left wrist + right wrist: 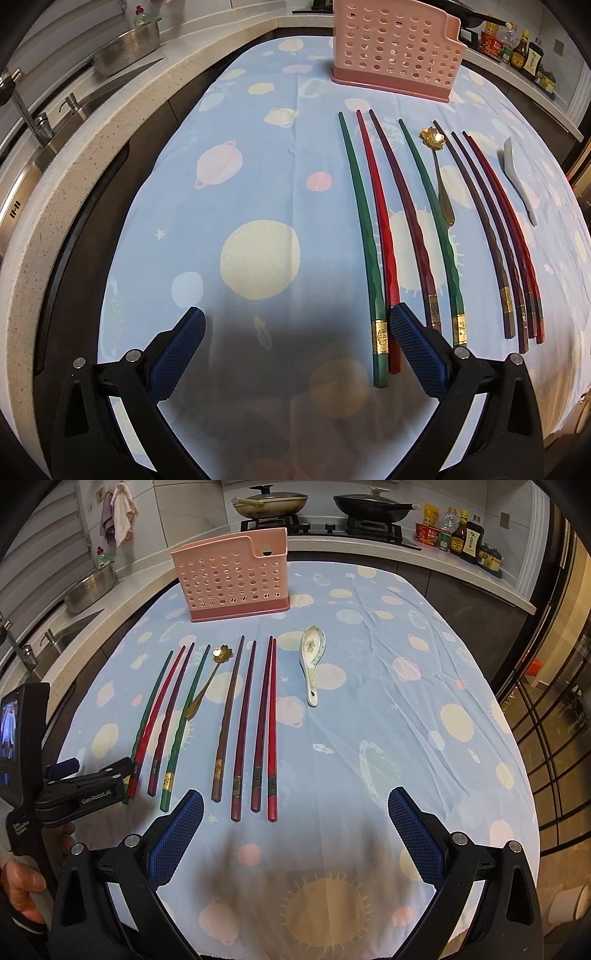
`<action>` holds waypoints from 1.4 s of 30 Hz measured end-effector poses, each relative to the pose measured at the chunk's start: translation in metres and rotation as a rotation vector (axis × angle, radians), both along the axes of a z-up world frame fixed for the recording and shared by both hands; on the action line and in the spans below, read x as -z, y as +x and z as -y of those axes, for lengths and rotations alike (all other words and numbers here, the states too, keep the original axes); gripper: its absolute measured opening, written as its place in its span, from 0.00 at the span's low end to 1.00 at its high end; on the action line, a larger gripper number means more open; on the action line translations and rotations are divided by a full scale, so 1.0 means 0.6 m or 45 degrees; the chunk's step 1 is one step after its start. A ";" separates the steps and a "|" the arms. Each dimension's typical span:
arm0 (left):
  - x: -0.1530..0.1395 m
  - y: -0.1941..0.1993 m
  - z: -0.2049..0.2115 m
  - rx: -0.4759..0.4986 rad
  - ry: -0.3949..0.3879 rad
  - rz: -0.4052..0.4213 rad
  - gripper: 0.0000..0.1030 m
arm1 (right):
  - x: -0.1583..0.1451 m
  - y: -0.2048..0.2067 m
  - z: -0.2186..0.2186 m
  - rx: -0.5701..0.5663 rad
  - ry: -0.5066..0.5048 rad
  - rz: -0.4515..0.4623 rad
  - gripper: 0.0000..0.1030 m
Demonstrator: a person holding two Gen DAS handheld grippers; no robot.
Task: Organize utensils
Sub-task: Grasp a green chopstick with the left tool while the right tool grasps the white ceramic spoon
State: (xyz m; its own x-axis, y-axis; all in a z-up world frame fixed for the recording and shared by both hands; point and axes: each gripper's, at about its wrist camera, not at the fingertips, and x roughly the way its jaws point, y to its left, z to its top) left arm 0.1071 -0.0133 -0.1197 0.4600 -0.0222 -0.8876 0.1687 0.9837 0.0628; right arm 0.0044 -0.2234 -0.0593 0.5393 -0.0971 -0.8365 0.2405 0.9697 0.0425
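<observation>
Spread across the table, a planet-print blue cloth (369, 709) carries everything. At its far end stands an upright pink perforated holder (236, 578). Nearer, eight chopsticks (243, 720) lie side by side, a gold flower spoon (207, 686) among them and a white ceramic spoon (312, 661) just beyond. Both left gripper (295, 332) and right gripper (295, 812) have jaws wide apart, empty; the left's right finger overlaps the green and red sticks' butt ends, the right's sit nearer than the chopsticks.

A home kitchen — gas stove (321, 526) with pans, sink (33, 147), sauce bottles (461, 535).
</observation>
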 end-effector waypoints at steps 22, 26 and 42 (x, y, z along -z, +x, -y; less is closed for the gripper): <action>0.004 0.020 -0.002 0.041 -0.063 -0.022 0.55 | 0.036 0.081 0.048 0.035 -0.016 0.021 0.77; 0.002 0.029 -0.001 0.038 -0.069 -0.021 0.39 | 0.061 0.135 0.066 0.044 0.042 -0.005 0.56; -0.002 0.049 -0.012 0.018 -0.152 -0.063 0.08 | 0.101 0.216 0.070 0.006 0.040 -0.010 0.10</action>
State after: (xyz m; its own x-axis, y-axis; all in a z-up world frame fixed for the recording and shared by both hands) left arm 0.1364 -0.0061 -0.1186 0.4148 -0.1357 -0.8998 0.1827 0.9811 -0.0637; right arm 0.1342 -0.2655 -0.1202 0.5325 -0.0734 -0.8433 0.2454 0.9668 0.0709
